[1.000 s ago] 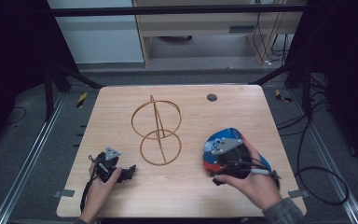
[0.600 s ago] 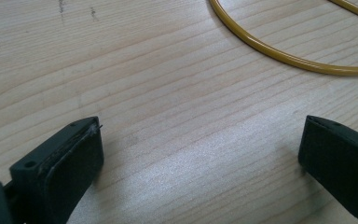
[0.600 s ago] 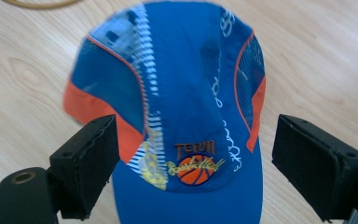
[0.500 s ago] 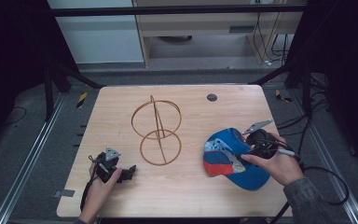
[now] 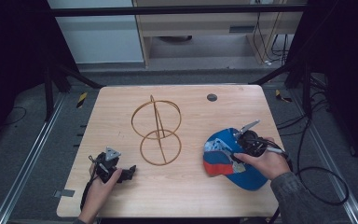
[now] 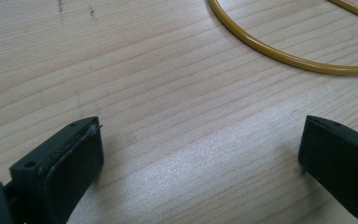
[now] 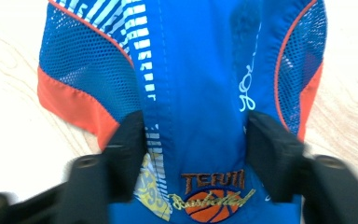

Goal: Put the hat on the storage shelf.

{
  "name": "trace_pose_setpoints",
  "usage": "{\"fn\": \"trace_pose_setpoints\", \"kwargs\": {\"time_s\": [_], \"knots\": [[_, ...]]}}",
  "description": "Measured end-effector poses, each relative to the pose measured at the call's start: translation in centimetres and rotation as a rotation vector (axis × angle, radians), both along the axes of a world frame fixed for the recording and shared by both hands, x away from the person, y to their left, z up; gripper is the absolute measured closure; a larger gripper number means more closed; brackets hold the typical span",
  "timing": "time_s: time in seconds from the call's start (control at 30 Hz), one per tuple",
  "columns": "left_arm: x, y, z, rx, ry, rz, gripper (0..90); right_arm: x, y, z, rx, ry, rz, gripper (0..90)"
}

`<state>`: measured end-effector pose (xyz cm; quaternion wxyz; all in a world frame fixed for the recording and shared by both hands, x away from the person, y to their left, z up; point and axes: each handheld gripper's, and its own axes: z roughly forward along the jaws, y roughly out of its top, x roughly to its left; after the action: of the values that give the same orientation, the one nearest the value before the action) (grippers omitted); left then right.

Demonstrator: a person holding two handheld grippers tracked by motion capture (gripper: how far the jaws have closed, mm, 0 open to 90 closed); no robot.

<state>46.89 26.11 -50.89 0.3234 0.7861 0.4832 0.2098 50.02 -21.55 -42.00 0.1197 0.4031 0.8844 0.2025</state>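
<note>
A blue cap with orange trim and mesh sides lies on the right of the wooden table. My right gripper is down on it. In the right gripper view the jaws are part-way shut and press on either side of the cap's blue front panel above a basketball badge. My left gripper rests near the table's front left corner, open. Bare wood shows between its jaws.
A yellow-brown wire frame of crossed rings stands at the table's middle, and one ring's edge lies just beyond my left gripper. A small dark round spot sits near the far edge. Cables trail off the right side.
The right hand swung out to the cap's right side, then came back down onto the cap with its jaws around the front panel. The left gripper stayed put.
</note>
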Motion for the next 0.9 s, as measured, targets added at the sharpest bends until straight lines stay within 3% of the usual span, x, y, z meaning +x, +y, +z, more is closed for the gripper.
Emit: {"fn": "trace_pose_setpoints", "kwargs": {"time_s": [0.17,0.33,0.57,0.9], "knots": [[0.0,0.0,0.0,0.002,-0.002,-0.004,0.0,0.0,-0.3,0.0,0.004,0.03,0.008,71.2],[0.0,0.0,0.0,0.002,-0.002,-0.004,0.0,0.0,-0.8,0.4,0.035,0.048,0.024,86.7],[0.0,0.0,0.0,0.003,-0.002,-0.004,0.0,0.1,-1.4,1.9,0.057,0.042,0.031,89.2],[0.0,0.0,0.0,0.003,-0.002,-0.004,0.0,0.3,-1.4,7.4,0.102,-0.036,0.084,89.3]]}}
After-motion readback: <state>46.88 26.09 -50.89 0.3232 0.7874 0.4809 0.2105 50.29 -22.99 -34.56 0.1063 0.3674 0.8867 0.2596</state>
